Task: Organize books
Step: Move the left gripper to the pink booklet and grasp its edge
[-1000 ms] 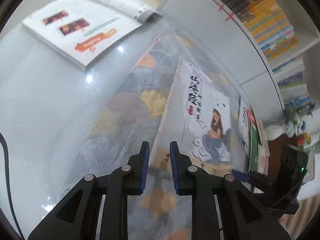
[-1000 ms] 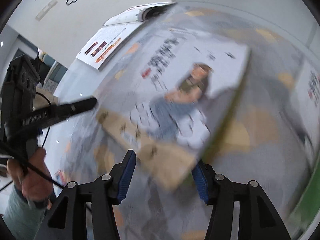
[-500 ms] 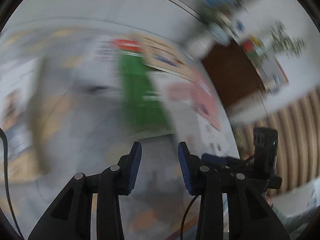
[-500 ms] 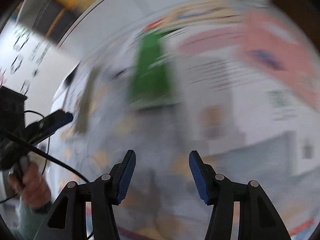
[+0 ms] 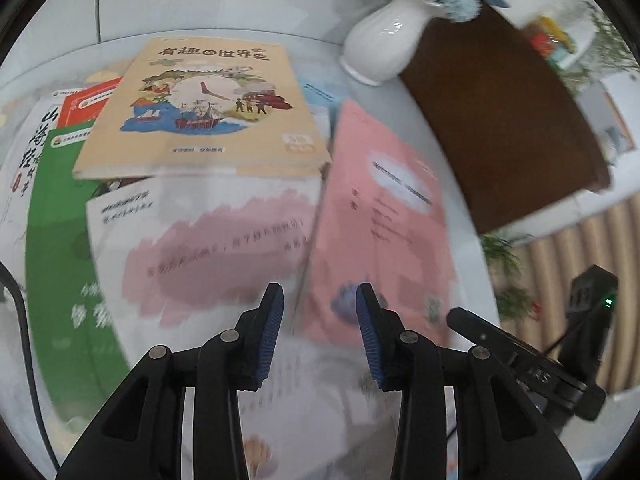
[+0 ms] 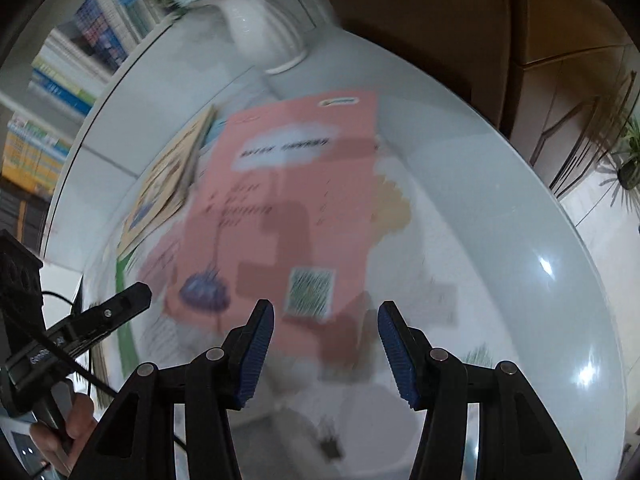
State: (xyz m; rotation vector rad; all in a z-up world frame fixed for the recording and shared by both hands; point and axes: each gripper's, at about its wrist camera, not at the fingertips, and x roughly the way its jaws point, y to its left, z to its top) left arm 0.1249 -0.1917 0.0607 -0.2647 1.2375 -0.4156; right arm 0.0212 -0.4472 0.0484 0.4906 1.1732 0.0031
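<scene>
Glossy round desk point(image 6: 520, 208) | flat pink paperback point(image 5: 384, 216) ahead of my left gripper point(image 5: 320, 332), fingers narrowly parted, just widened, holding nothing | right gripper point(image 6: 326, 350) half-spread above its near edge, empty

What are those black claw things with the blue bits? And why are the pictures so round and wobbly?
They are grabbing tools that a person holds, one in each hand. Each tool carries a small wide-angle camera looking along its two fingers, which bends the picture round; the blur comes from quick movement. One picture looks out from the left gripper, the other from the right gripper. Both stand open and hold nothing. Below them, books lie loosely overlapping on a pale table: a pink book, a beige book with a clock and ships, a green book and others. A white vase of flowers stands behind them.
</scene>
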